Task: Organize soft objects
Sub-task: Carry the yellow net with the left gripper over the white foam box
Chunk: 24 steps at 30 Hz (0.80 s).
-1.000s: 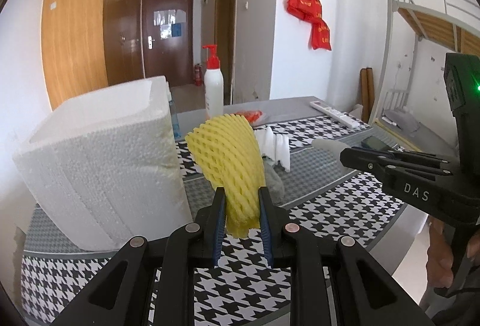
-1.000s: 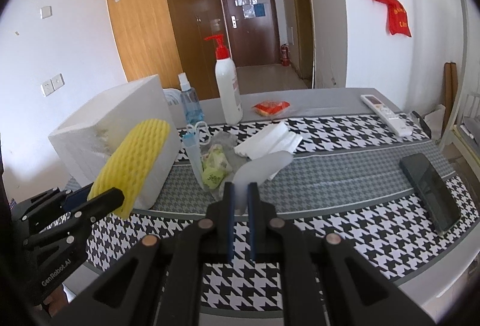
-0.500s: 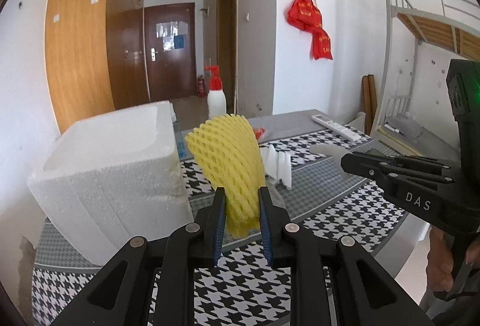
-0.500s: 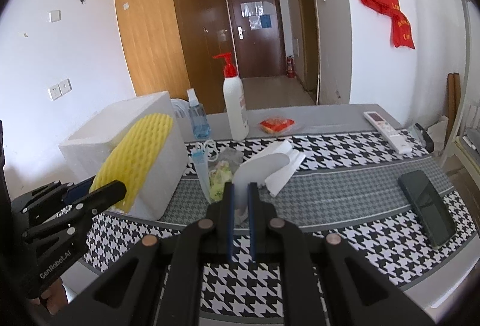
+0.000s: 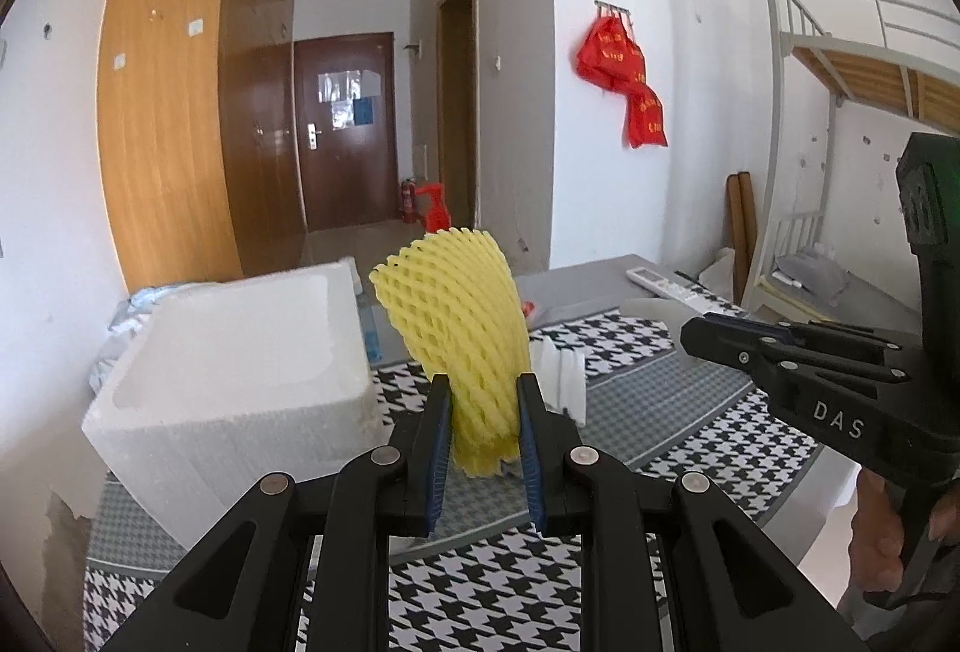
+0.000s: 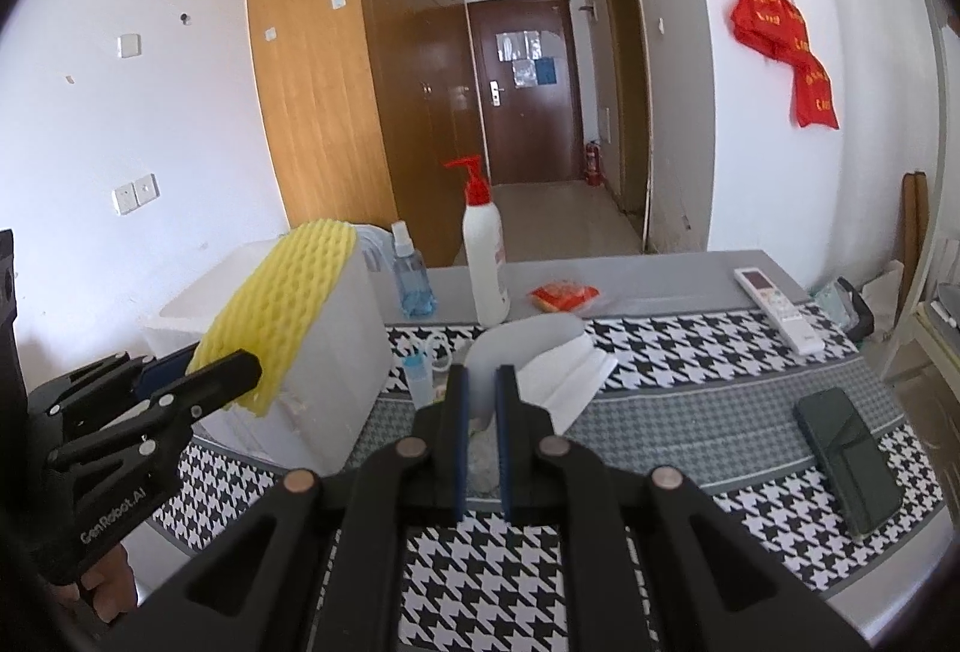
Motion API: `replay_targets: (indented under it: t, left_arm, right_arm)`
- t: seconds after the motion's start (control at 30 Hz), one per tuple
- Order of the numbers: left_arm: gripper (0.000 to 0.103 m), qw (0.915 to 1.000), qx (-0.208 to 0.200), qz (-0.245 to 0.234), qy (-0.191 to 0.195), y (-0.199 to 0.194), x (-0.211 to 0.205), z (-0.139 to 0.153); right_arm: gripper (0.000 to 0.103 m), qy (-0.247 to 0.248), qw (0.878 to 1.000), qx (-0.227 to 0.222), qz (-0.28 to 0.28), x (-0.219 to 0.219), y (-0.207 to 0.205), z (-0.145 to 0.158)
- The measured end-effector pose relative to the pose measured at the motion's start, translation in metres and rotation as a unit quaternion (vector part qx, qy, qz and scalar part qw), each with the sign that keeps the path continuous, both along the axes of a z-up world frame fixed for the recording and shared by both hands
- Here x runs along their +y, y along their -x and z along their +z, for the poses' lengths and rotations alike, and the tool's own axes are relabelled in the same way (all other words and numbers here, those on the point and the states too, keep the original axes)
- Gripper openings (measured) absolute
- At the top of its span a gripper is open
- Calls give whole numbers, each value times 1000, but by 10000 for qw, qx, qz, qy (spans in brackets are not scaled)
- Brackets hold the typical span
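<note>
My left gripper is shut on a yellow foam net sleeve and holds it upright in the air beside the white styrofoam box. The sleeve also shows in the right wrist view, in front of the box. My right gripper is shut on a translucent white foam sheet and holds it above the table; it appears in the left wrist view with the sheet's tip sticking out.
On the houndstooth tablecloth lie a folded white foam stack, a small bottle, a blue spray bottle, a red-capped pump bottle, an orange packet, a remote and a dark phone.
Both grippers have risen with their loads; the table and box sit lower in both views. The yellow sleeve is now level with the box's top edge.
</note>
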<state>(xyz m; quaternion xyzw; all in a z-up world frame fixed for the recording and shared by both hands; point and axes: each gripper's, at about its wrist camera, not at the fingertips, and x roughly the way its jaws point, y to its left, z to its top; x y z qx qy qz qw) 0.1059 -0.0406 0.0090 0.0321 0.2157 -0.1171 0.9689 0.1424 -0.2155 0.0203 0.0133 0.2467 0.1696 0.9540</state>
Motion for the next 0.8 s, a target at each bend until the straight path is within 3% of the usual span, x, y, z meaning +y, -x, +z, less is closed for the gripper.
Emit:
replay_targets:
  t: [0.8]
  left_arm:
    - [22,9973,-468,565,33,-1,24,28]
  right_arm:
    - [11,-21,9988,-284,408,23,-8,23]
